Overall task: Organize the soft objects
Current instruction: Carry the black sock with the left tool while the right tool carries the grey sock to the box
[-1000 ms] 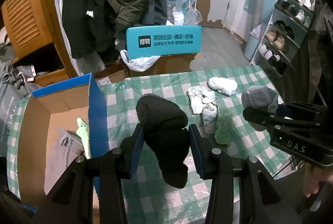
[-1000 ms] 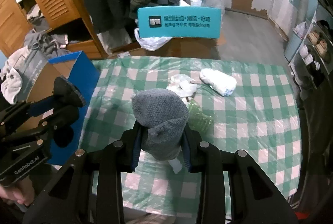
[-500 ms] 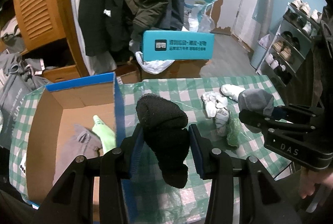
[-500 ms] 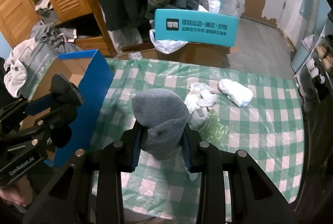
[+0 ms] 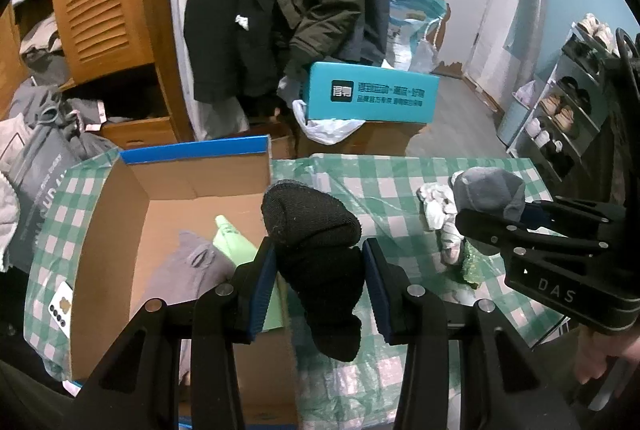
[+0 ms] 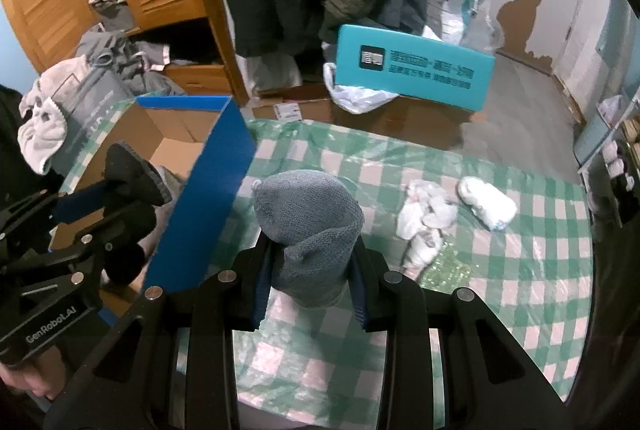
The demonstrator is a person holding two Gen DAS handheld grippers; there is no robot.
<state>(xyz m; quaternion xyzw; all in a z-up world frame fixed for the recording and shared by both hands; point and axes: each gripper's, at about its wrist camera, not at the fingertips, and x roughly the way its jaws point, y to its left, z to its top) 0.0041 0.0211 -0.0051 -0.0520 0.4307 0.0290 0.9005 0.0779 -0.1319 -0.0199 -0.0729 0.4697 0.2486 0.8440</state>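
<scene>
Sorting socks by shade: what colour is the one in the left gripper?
Black; the sock shows best in the left wrist view.

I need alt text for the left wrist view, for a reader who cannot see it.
The left gripper holds a black sock at the edge of an open cardboard box with grey and green clothing inside. At right, the right gripper holds a grey sock above the green checked tablecloth.

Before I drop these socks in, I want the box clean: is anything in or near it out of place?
Yes. A phone lies on the checked cloth against the cardboard box's outer left wall, the only hard thing among socks. Inside the box are just a grey sock and a green sock.
</scene>
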